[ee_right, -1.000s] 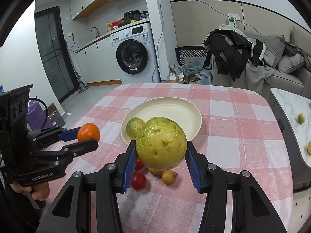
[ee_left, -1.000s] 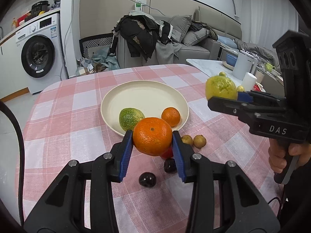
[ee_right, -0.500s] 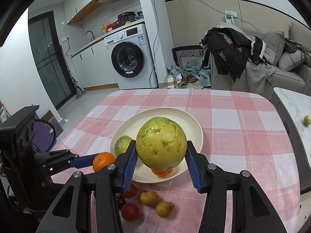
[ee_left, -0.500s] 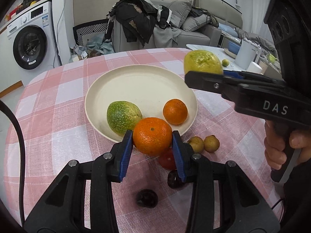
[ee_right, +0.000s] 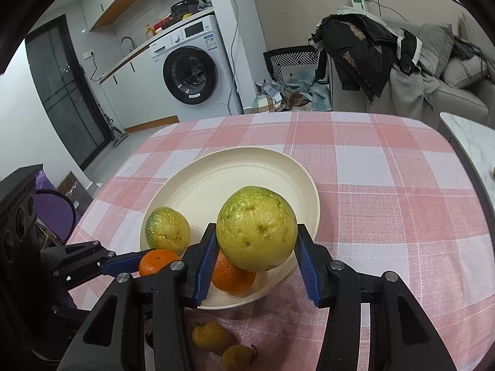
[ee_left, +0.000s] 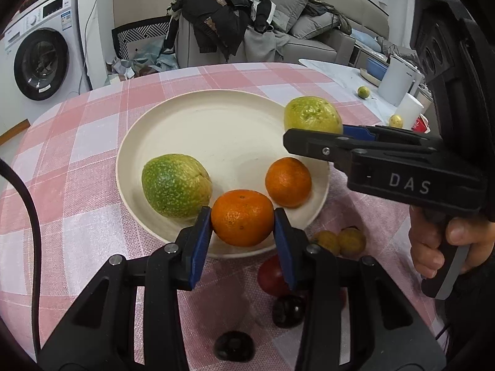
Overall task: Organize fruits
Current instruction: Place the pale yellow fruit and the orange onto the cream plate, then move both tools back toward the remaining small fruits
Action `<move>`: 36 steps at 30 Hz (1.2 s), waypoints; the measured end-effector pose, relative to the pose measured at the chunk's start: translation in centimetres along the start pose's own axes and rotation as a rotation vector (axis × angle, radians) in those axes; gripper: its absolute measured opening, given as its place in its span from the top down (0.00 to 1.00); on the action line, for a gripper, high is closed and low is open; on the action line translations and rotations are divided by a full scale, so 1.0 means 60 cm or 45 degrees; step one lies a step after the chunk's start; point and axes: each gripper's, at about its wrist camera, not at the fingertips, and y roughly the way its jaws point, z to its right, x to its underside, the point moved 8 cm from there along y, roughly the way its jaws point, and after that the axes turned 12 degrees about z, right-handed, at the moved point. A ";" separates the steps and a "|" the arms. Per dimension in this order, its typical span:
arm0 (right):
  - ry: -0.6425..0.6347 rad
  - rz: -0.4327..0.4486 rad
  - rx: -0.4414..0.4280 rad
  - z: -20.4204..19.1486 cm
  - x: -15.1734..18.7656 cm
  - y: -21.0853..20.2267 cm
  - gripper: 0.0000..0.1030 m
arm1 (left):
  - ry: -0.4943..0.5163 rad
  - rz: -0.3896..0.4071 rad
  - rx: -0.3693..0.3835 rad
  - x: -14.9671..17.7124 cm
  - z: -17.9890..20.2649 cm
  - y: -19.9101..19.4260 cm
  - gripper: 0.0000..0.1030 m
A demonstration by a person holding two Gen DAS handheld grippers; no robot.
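My left gripper (ee_left: 243, 218) is shut on an orange (ee_left: 242, 216) and holds it over the near rim of the cream plate (ee_left: 216, 123). My right gripper (ee_right: 255, 247) is shut on a yellow-green guava (ee_right: 256, 227) over the plate's (ee_right: 235, 173) right side; it also shows in the left wrist view (ee_left: 312, 114). On the plate lie a green-yellow citrus (ee_left: 174, 184) and a second orange (ee_left: 287, 182). In the right wrist view the held orange (ee_right: 156, 261), the citrus (ee_right: 167, 230) and the plate's orange (ee_right: 232, 275) show too.
On the pink checked tablecloth (ee_left: 77, 160) near the plate lie two small yellow-brown fruits (ee_left: 338, 241), a red fruit (ee_left: 272, 275) and two dark fruits (ee_left: 289, 309). The yellow-brown fruits also show in the right wrist view (ee_right: 210, 335). A side table with a white kettle (ee_left: 399, 83) stands at right.
Both grippers have moved forward and down toward the plate, each still holding its fruit. The orange now hangs over the plate's near rim and the guava over its right side.
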 end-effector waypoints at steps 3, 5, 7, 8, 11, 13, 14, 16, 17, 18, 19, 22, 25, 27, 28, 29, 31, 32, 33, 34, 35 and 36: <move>0.017 -0.009 0.010 0.010 0.004 0.008 0.52 | 0.023 0.002 -0.021 -0.001 -0.007 0.010 0.65; 0.026 -0.020 0.012 0.014 0.004 0.014 0.52 | 0.032 0.007 -0.037 -0.001 -0.011 0.014 0.65; 0.024 -0.021 0.008 0.013 0.005 0.018 0.52 | 0.032 0.009 -0.041 -0.001 -0.015 0.017 0.65; 0.017 -0.024 0.009 0.012 0.005 0.021 0.52 | 0.034 0.009 -0.043 -0.001 -0.016 0.018 0.64; 0.007 -0.026 0.013 0.009 0.008 0.026 0.52 | 0.034 0.011 -0.043 -0.002 -0.018 0.020 0.64; 0.015 -0.029 0.011 0.009 0.010 0.028 0.52 | 0.030 0.016 -0.045 -0.002 -0.019 0.020 0.64; 0.017 -0.032 0.010 0.008 0.010 0.030 0.52 | 0.032 0.018 -0.053 -0.003 -0.021 0.020 0.64; 0.006 -0.034 0.014 0.006 0.011 0.030 0.52 | 0.034 0.024 -0.067 -0.003 -0.021 0.013 0.64; 0.002 -0.034 0.016 0.006 0.011 0.030 0.51 | 0.033 0.028 -0.066 -0.004 -0.022 0.011 0.63; 0.002 -0.035 0.017 0.006 0.011 0.030 0.51 | 0.030 0.028 -0.061 -0.002 -0.022 0.006 0.62; 0.003 -0.032 0.022 0.008 0.010 0.028 0.49 | 0.023 0.033 -0.055 -0.002 -0.022 0.001 0.60; -0.003 -0.006 0.029 0.010 0.006 0.013 0.40 | 0.013 0.066 -0.056 -0.002 -0.026 -0.023 0.43; 0.016 0.022 0.029 0.018 0.004 -0.007 0.28 | 0.001 0.129 -0.073 -0.002 -0.031 -0.061 0.23; 0.012 0.035 0.039 0.022 0.006 -0.026 0.20 | -0.015 0.165 -0.085 0.000 -0.037 -0.086 0.18; 0.011 0.038 0.042 0.023 0.008 -0.033 0.14 | -0.020 0.178 -0.097 0.003 -0.037 -0.099 0.16; 0.013 0.044 0.047 0.025 0.011 -0.045 0.11 | -0.026 0.185 -0.116 0.006 -0.041 -0.109 0.12; 0.016 0.055 0.050 0.027 0.016 -0.064 0.01 | -0.040 0.205 -0.125 0.011 -0.045 -0.129 0.07; 0.020 0.062 0.048 0.028 0.019 -0.073 0.00 | -0.047 0.216 -0.123 0.014 -0.047 -0.139 0.03; 0.024 0.074 0.035 0.027 0.022 -0.084 0.00 | -0.052 0.229 -0.123 0.017 -0.049 -0.149 0.02; 0.029 0.084 0.025 0.025 0.025 -0.094 0.00 | -0.054 0.239 -0.125 0.018 -0.051 -0.157 0.02; 0.030 0.088 0.023 0.024 0.028 -0.102 0.00 | -0.056 0.244 -0.128 0.021 -0.052 -0.164 0.02; 0.028 0.091 0.018 0.022 0.032 -0.110 0.00 | -0.056 0.248 -0.134 0.023 -0.055 -0.170 0.02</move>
